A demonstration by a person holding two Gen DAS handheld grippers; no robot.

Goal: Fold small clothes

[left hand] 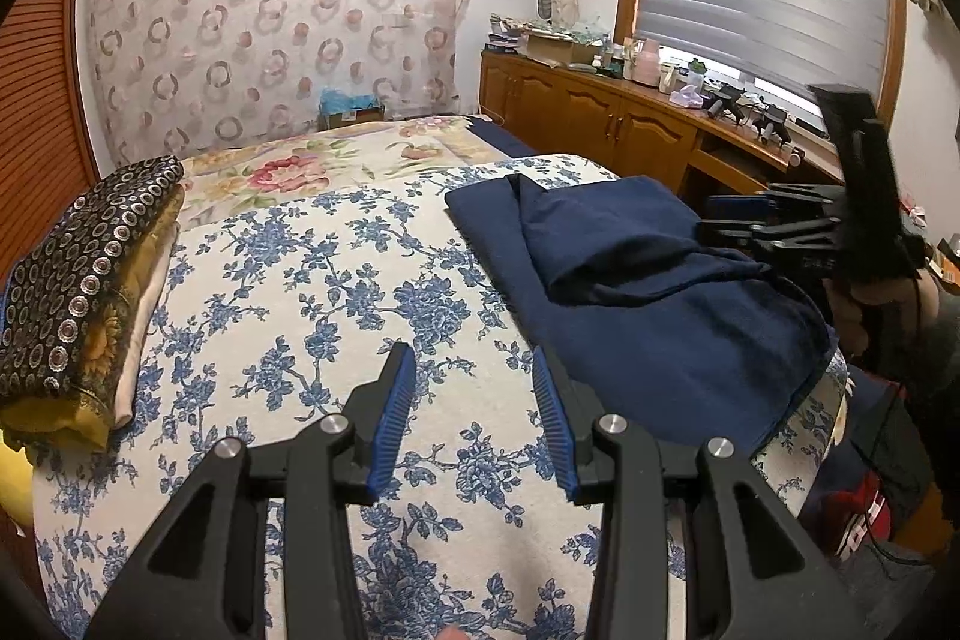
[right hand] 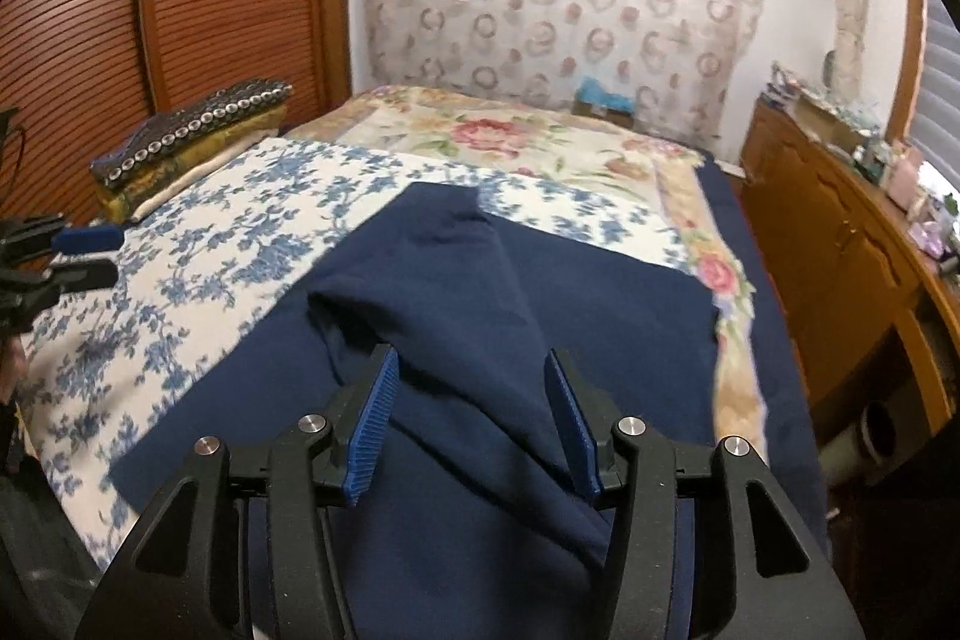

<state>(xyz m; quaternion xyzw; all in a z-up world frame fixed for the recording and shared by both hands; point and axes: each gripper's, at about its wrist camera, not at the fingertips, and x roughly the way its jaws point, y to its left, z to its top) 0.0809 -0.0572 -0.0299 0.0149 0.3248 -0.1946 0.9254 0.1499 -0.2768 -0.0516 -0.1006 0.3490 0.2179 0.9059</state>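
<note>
Your right gripper (right hand: 474, 418) has its jaws apart, over a raised fold of the navy garment (right hand: 480, 292), and the pads do not press it. Your left gripper (left hand: 474, 418) also stands apart and empty, above the flowered bed cover (left hand: 300, 280), with the garment at its 2 o'clock. The cloth looks soft, light and limp, so it will sag; I think you should take it at an edge or corner.

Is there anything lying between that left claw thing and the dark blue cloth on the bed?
Nothing visible. Only bare flowered bedspread lies between the left gripper and the navy cloth. The folded pile sits off on the other side.
</note>
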